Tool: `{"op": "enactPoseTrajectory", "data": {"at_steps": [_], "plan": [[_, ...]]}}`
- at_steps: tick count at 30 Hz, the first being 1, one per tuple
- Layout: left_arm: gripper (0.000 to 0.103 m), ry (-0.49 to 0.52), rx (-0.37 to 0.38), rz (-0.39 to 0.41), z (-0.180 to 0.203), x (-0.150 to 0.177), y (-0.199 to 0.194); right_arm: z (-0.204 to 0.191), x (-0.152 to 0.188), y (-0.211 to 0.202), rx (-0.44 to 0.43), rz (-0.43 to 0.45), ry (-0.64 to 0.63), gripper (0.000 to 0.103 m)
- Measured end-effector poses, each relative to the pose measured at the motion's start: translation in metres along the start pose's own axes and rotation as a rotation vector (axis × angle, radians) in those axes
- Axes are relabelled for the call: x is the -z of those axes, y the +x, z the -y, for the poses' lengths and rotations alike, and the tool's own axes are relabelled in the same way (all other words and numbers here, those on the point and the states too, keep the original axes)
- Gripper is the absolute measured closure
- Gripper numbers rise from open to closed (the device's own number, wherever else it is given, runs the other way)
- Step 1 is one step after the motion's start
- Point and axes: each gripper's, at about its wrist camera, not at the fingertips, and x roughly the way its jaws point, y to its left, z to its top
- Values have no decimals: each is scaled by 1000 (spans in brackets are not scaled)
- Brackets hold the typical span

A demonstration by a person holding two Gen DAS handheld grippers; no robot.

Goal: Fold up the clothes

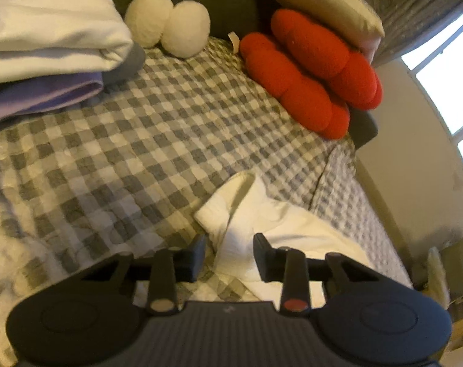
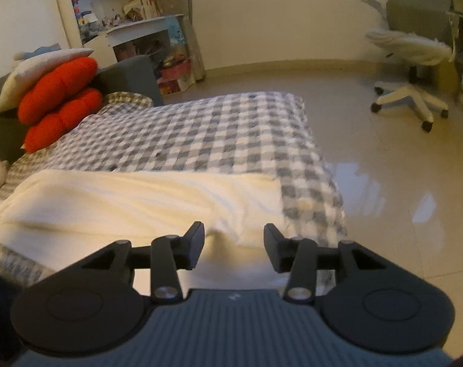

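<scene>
Crowding the checkered cover (image 1: 139, 128), red cushions (image 1: 308, 70) flank both spread grippers over white garment (image 2: 124, 202).

A grey-and-white checked blanket (image 1: 158, 116) covers the bed. On it lies a white garment (image 2: 133, 202). Two red cushions (image 1: 308, 73) sit under a cream pillow (image 1: 320, 6), beside two white plush balls (image 1: 167, 27). A white folded cloth (image 1: 48, 24) tops a lilac one (image 1: 42, 94). Both tools are black, with grey ribbed bodies.
</scene>
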Motion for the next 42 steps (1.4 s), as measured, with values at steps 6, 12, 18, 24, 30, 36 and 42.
{"op": "enactPoseTrajectory", "data": {"at_steps": [6,12,18,24,30,36,42], "plan": [[52,-64,15,-12,1,3,-17,30,1,-1,-109,-30,354,56],[48,-65,-21,-22,10,7,-13,31,-8,6,-98,-28,400,56],[45,-87,-87,-49,14,5,16,30,-10,18,-46,-8,399,56],[80,-75,-124,2,21,-4,29,23,-13,28,31,7,363,99],[81,-55,-78,84,30,-35,16,24,-26,21,51,49,371,101],[81,-6,-44,98,48,-73,17,25,-42,14,29,67,381,101],[81,28,-18,98,66,-99,30,26,-56,13,28,75,386,101]]}}
